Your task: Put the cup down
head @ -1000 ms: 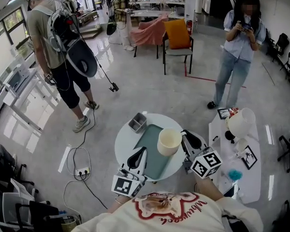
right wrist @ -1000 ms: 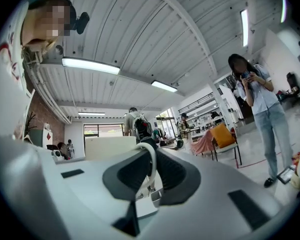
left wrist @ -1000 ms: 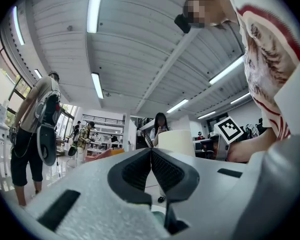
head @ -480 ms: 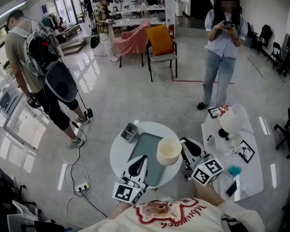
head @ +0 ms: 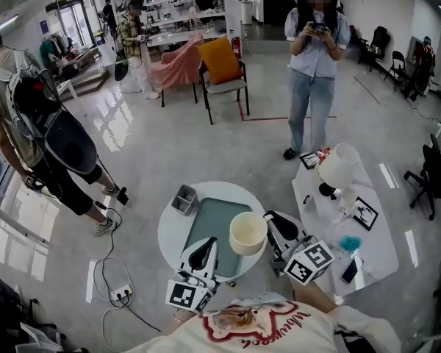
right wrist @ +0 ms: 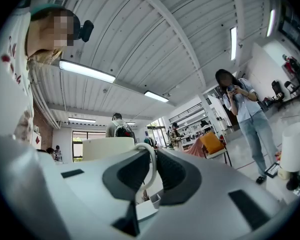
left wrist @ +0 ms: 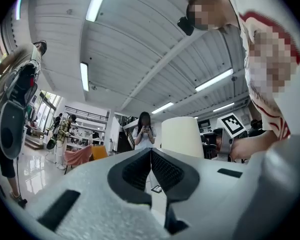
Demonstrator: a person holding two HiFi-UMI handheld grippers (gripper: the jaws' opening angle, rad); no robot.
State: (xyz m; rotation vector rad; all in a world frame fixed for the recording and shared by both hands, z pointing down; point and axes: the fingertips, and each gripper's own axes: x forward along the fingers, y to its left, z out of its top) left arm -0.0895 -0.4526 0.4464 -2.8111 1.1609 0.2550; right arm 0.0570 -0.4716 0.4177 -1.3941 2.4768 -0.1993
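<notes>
One-handed, pinches stiff, probably fragile cream cup (head: 248, 232) by loop handle (right wrist: 149, 169) with right gripper (head: 267, 226) above white round table (head: 170, 234); left gripper (head: 208, 243) pressed together.

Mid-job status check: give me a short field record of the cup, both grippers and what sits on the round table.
cup: cream, upright, open side up, seen over the tray's right edge in the head view
right gripper: shut on the cup's handle
left gripper: jaws together, nothing between them, by the table's near edge
table: round, white
tray: grey-green, on the table, bare
small grey box: on the table, beside the tray's far left corner
status: cup looks lifted, not yet set down
</notes>
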